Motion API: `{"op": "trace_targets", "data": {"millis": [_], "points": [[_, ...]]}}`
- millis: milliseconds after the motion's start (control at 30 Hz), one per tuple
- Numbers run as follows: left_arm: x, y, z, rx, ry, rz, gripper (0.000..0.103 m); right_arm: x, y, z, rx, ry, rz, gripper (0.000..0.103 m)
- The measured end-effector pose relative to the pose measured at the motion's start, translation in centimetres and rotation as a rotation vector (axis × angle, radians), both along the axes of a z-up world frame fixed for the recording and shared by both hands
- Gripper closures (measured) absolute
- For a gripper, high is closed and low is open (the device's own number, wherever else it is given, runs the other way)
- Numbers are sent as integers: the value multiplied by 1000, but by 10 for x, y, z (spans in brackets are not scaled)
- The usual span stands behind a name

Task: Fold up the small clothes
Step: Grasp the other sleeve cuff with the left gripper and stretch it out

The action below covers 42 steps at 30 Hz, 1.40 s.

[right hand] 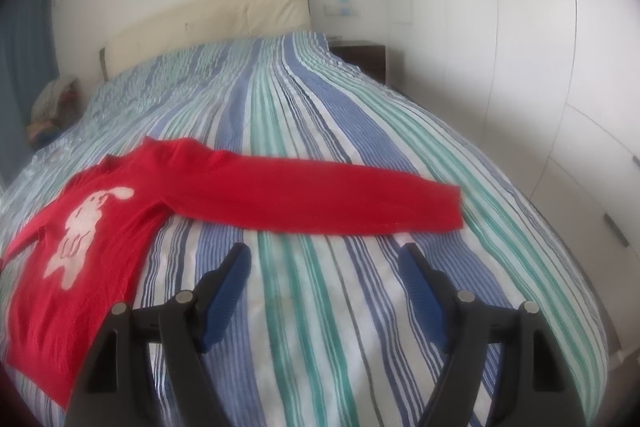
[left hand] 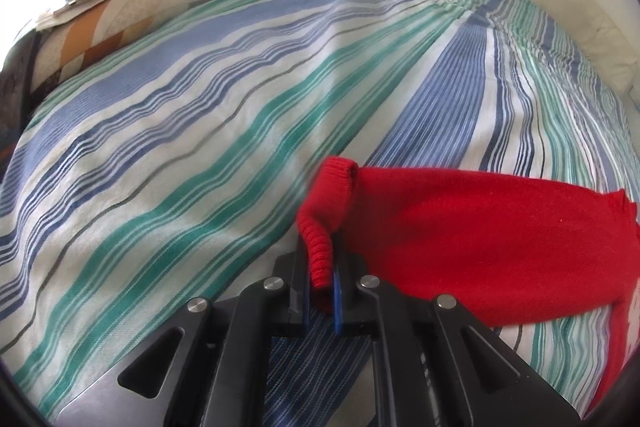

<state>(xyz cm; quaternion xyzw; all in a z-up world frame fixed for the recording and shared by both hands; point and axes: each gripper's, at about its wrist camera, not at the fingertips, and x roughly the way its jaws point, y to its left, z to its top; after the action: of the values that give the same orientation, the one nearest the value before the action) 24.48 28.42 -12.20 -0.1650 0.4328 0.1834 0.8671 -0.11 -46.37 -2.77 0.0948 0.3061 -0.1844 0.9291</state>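
Note:
A small red knit sweater (right hand: pixel 100 227) with a white animal figure on its chest lies flat on the striped bed cover (right hand: pixel 360 147). One sleeve (right hand: pixel 320 199) stretches out to the right, just beyond my right gripper (right hand: pixel 324 263), which is open and empty above the cover. In the left wrist view my left gripper (left hand: pixel 320 283) is shut on the ribbed cuff (left hand: pixel 320 227) of the other sleeve (left hand: pixel 480 239), which runs off to the right and is lifted a little at the cuff.
Pillows and a patchwork quilt with papers on top (left hand: pixel 100 7) lie at the bed's far left. A cream headboard (right hand: pixel 208 23) stands at the back. A dark nightstand (right hand: pixel 364 59) and white wardrobe doors (right hand: pixel 520 67) are on the right.

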Motion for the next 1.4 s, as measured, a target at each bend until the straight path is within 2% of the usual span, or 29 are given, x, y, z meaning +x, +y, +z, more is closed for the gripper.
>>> {"op": "trace_targets", "data": {"millis": [533, 1400], "points": [[-9, 9, -6, -80, -66, -4, 94, 7, 7, -7, -47, 49, -16, 28], [-9, 11, -8, -85, -71, -4, 93, 9, 12, -5, -64, 52, -6, 28]]}}
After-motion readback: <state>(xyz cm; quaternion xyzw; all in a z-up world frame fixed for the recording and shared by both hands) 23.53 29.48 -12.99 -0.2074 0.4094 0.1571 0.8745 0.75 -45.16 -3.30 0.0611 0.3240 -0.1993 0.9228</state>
